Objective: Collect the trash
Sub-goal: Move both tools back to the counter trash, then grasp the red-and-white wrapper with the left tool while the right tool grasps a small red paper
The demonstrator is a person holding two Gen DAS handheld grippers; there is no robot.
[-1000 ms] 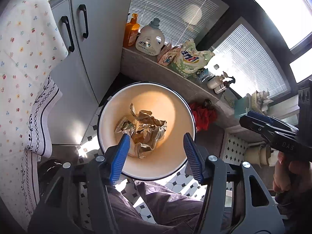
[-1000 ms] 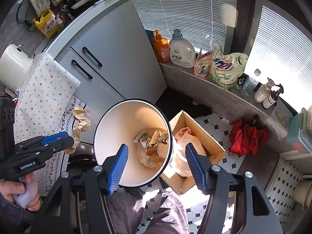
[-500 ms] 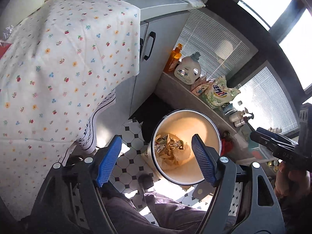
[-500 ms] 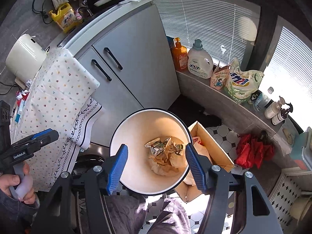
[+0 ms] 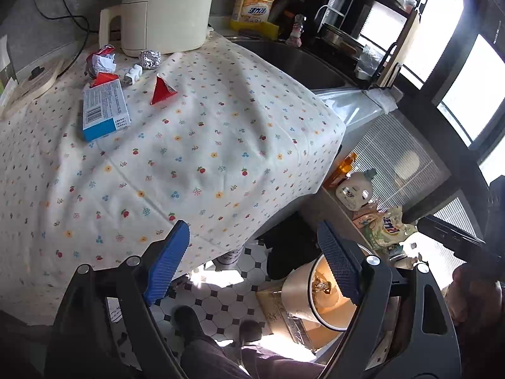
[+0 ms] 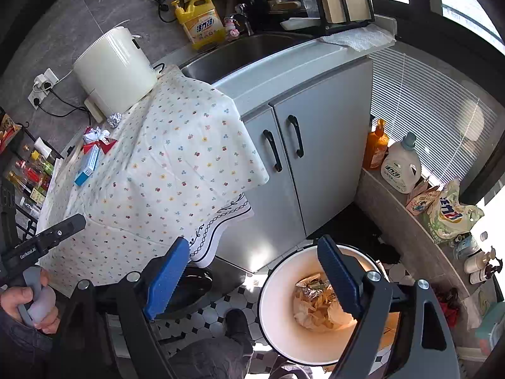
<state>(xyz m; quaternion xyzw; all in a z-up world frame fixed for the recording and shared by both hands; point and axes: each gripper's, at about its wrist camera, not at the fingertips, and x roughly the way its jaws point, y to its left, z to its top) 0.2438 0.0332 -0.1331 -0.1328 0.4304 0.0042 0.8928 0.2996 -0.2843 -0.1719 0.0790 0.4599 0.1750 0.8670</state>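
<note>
Left gripper [image 5: 252,265] jaws apart, empty, aimed at floral-cloth tabletop [image 5: 195,158]. Right gripper [image 6: 252,278] likewise, over round cream bin [image 6: 315,300]. Leftover trash: blue-white carton [image 5: 104,110], red wrapper [image 5: 162,90], foil ball [image 5: 150,59]. Likely reach phase; next needs grabbing the carton.

A: Tablecloth [image 5: 202,145] is read as matt woven cloth, creased. Foil ball [image 5: 150,59] — crinkled shiny metal foil.

B: Agreed. Blue box [image 5: 105,110] is taken as smooth printed card; red wrapper [image 5: 162,90] as glossy.

A: Gripper pads [image 5: 167,263] are noted as ribbed blue rubber or plastic on matt black plastic frames.

B: Bin [image 6: 284,271] is logged as smooth glossy plastic; sink [image 6: 240,52] as brushed metal; cabinet doors [image 6: 318,145] as satin grey.
</note>
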